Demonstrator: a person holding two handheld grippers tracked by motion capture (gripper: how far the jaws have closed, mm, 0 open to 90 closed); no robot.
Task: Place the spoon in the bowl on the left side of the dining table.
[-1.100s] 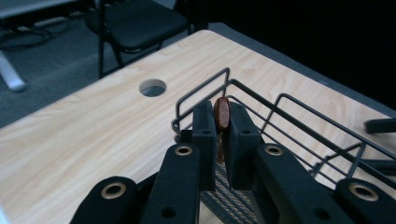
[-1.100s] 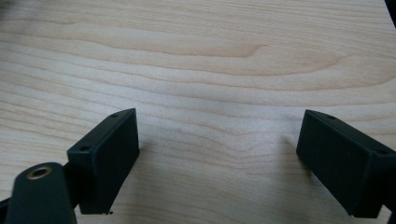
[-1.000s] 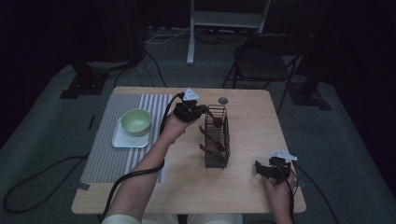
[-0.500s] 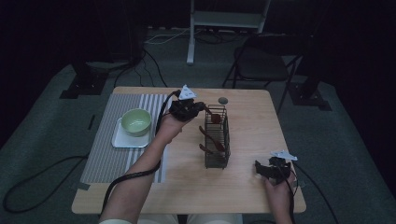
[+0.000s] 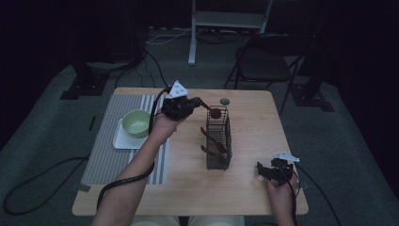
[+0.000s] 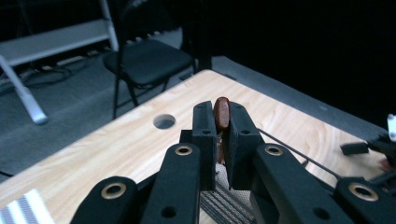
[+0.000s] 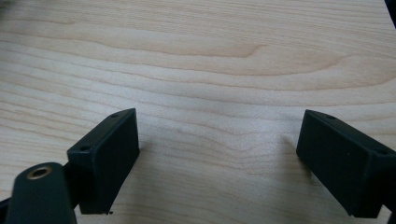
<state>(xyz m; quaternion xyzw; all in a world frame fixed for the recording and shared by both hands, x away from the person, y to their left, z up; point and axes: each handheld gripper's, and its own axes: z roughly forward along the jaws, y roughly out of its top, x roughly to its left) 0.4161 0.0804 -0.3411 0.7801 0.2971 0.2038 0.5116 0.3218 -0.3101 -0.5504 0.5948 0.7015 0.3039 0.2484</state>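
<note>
high view: wooden table (image 5: 249, 188), dark room

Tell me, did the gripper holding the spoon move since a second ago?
Yes. The left gripper, shut on a brown spoon, has drifted slightly toward the table's far edge, judged against the wire basket.

A rack (image 5: 219, 139) stands near the middle of the worktop (image 5: 244, 188), with two spoons (image 5: 214, 143) in it. Left of it lies a mat (image 5: 106, 155), with a tray (image 5: 123, 140) on it and a bowl (image 5: 136, 123) on the tray. The left hand-held gripper (image 5: 188, 104) hangs between bowl and rack, toward the far edge, clamped on a spoon (image 5: 211, 109) whose head sits above the rack's far end. A hole (image 5: 225, 101) lies behind the rack. The right hand-held gripper (image 5: 261, 170) rests near the right front corner, jaws apart. A chair (image 5: 263, 63) stands behind the worktop.
</note>
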